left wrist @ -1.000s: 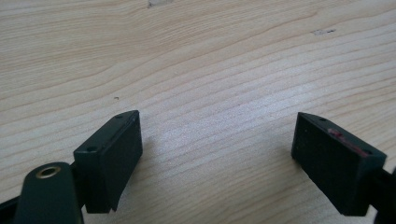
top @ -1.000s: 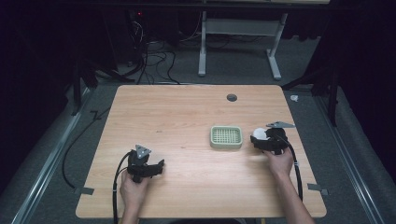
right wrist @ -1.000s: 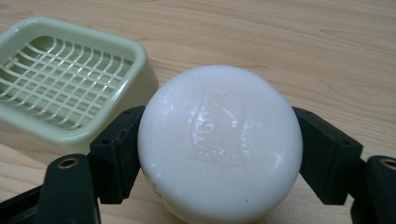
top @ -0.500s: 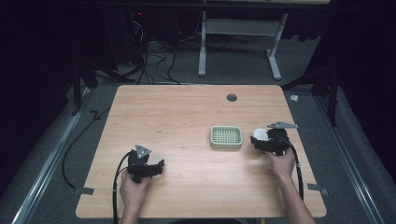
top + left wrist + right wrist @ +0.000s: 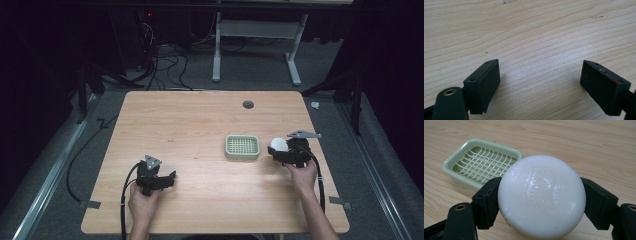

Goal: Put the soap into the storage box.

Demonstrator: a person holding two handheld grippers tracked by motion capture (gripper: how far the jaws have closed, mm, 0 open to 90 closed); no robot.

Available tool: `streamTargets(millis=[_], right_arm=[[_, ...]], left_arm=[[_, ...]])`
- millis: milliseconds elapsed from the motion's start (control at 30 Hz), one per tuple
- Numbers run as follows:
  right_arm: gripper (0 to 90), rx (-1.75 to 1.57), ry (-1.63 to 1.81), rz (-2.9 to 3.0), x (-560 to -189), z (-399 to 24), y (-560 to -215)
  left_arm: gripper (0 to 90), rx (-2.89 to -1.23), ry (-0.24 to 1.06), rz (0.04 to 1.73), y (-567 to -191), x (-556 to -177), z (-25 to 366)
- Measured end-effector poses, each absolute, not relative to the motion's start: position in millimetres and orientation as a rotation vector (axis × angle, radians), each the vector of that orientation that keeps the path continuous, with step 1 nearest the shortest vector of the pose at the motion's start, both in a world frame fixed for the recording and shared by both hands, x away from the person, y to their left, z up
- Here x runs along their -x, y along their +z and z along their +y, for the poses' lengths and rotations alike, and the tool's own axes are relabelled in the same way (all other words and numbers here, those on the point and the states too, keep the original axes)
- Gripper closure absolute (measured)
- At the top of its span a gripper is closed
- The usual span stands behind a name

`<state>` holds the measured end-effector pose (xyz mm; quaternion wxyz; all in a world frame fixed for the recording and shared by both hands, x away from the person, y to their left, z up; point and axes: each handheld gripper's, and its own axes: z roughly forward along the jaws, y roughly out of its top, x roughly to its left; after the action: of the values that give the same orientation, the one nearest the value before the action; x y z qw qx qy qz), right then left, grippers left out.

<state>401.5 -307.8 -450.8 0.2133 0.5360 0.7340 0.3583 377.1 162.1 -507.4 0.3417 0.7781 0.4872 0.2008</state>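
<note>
White and round, a bar of soap (image 5: 541, 196) is sitting clamped between the two black jaws of my right gripper (image 5: 541, 202), its flat stamped face turned toward the gripper's camera and its sides pressing against both pads. Just beyond my left jaw in the right gripper view, a pale green soap dish (image 5: 480, 162) with a slatted grid floor is lying on the wooden table (image 5: 584, 142), close to the soap but not touching it. From the high view, my right gripper (image 5: 286, 150) is holding the soap (image 5: 278, 144) just beside the dish (image 5: 242, 146), on the side nearer my right hand (image 5: 302, 175), with the soap pointing toward the dish. I am holding my left gripper (image 5: 540, 82) with its jaws spread wide apart, nothing between them, only bare wood grain of the table (image 5: 529, 32) lying ahead of and under the pads. In the high view that left gripper (image 5: 159, 181) is resting in my left hand (image 5: 142, 205) near the front edge of the table (image 5: 190, 115), well apart from the dish and from my other gripper, its cable trailing back beside my forearm.
</note>
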Motion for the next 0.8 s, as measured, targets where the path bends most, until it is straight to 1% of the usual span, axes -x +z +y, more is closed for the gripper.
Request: streamTargets(millis=[367,800], right_arm=[[24.9,-1.47,1.026,2.046,-395,-304,-444],[24.8,-1.426,1.057,2.059,-396,-292,-433]], left_arm=[[16.7,-2.023,0.524,1.267,-508,-377,162],[16.8,-2.023,0.524,1.267,-507,-377,162]])
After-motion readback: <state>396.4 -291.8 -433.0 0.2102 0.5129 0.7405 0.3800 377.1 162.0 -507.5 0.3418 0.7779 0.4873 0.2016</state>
